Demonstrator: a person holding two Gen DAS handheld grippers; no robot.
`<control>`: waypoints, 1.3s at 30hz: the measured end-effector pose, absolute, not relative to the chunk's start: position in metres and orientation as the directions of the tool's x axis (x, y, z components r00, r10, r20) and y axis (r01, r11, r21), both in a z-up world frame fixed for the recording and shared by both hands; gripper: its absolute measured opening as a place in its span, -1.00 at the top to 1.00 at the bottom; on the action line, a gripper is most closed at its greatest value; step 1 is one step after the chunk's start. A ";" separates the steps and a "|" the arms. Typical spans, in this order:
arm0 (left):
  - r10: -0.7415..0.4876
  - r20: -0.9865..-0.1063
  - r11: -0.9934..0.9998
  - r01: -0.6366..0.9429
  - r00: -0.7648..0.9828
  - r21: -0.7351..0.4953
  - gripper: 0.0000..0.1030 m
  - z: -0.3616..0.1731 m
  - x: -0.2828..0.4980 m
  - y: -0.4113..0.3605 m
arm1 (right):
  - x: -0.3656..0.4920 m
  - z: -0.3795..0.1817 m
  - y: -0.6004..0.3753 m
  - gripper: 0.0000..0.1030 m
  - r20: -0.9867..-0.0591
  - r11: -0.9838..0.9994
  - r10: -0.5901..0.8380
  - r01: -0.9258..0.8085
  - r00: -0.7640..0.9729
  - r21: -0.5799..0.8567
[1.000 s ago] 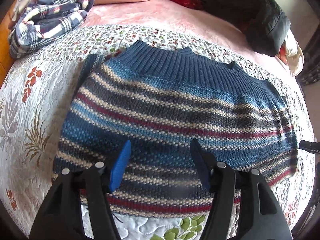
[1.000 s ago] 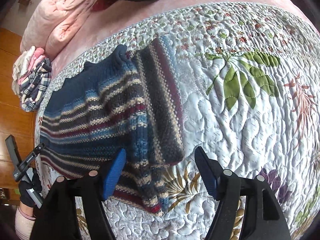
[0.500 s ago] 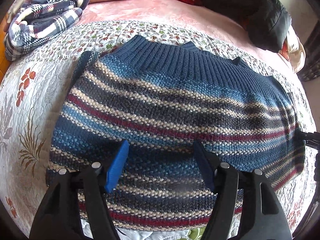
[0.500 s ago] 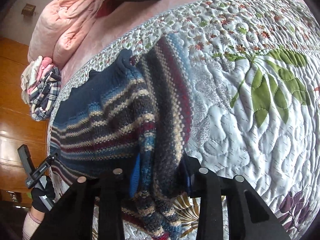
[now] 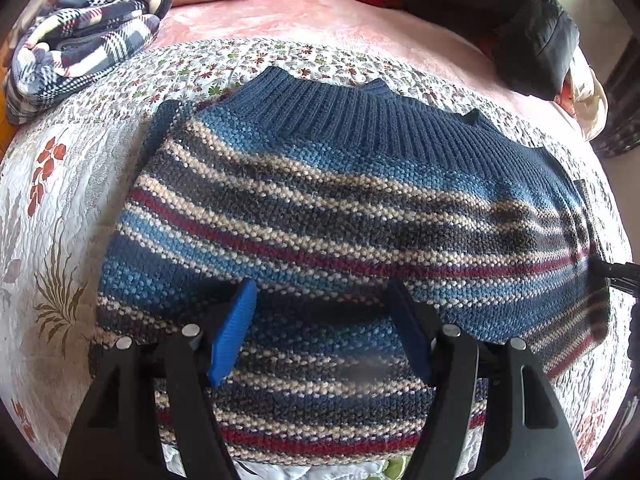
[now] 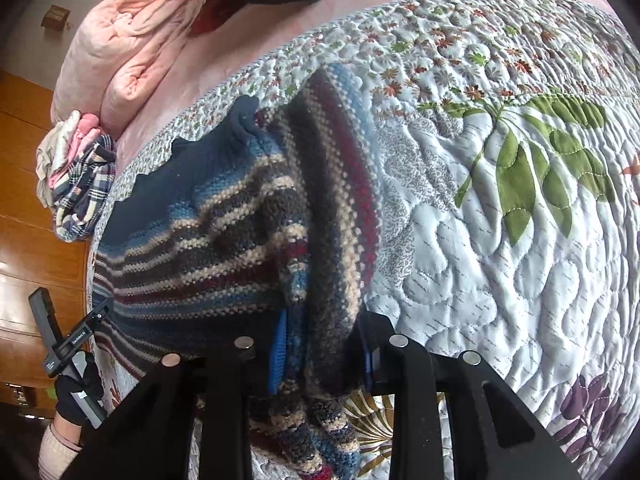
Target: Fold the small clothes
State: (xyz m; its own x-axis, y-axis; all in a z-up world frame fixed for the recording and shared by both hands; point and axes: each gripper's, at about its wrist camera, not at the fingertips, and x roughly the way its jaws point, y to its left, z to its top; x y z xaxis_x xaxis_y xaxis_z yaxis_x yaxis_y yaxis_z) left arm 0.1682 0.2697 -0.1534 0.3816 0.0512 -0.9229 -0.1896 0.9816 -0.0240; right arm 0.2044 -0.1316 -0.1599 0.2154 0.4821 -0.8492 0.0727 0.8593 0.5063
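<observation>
Right now my left gripper [image 5: 320, 328] hangs over the striped sweater [image 5: 340, 216] with its blue-padded fingers [image 5: 232, 332] spread wide and nothing between them. The sweater lies on the quilted floral bedspread [image 5: 60, 208], its dark blue ribbed band [image 5: 380, 120] on the far side from me and the stripes running across. My right gripper [image 6: 322, 356] is clamped on a bunched fold of the sweater's edge [image 6: 320, 320], the knit packed between the two fingers and hanging down below them. From the right wrist view the rest of the sweater [image 6: 200, 232] spreads away to the left, and its striped sleeve [image 6: 340, 152] lies flat on the bedspread [image 6: 480, 260] beyond the grip. A plaid garment [image 5: 84, 40] sits folded near the far corner, just beside a pink blanket [image 6: 132, 48]. At the lower left of the right wrist view I see a gloved hand [image 6: 76, 392] holding the other tool.
</observation>
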 end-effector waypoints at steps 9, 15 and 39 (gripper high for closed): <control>0.016 -0.919 0.973 -0.219 0.395 -0.077 -0.30 -0.141 0.168 0.278 | 0.205 -0.105 -0.107 0.48 -0.818 0.841 0.523 0.009 0.238 0.541; 0.001 -0.910 0.969 -0.227 0.415 -0.102 -0.30 -0.132 0.168 0.281 | 0.212 -0.053 -0.043 0.49 -0.820 0.848 0.530 -0.144 0.218 0.510; -0.044 -0.896 0.955 -0.244 0.441 -0.167 -0.30 -0.118 0.166 0.296 | 0.216 -0.081 0.099 0.50 -0.922 0.893 0.369 -0.319 0.114 0.318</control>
State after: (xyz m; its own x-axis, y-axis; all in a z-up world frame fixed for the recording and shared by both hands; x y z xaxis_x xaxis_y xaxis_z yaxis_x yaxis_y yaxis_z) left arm 0.1659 0.2958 -0.1181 0.4412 -0.0439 -0.8963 -0.2444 0.9552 -0.1670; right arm 0.2155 0.0986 -0.0807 0.1145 0.3695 -0.9222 -0.3187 0.8929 0.3182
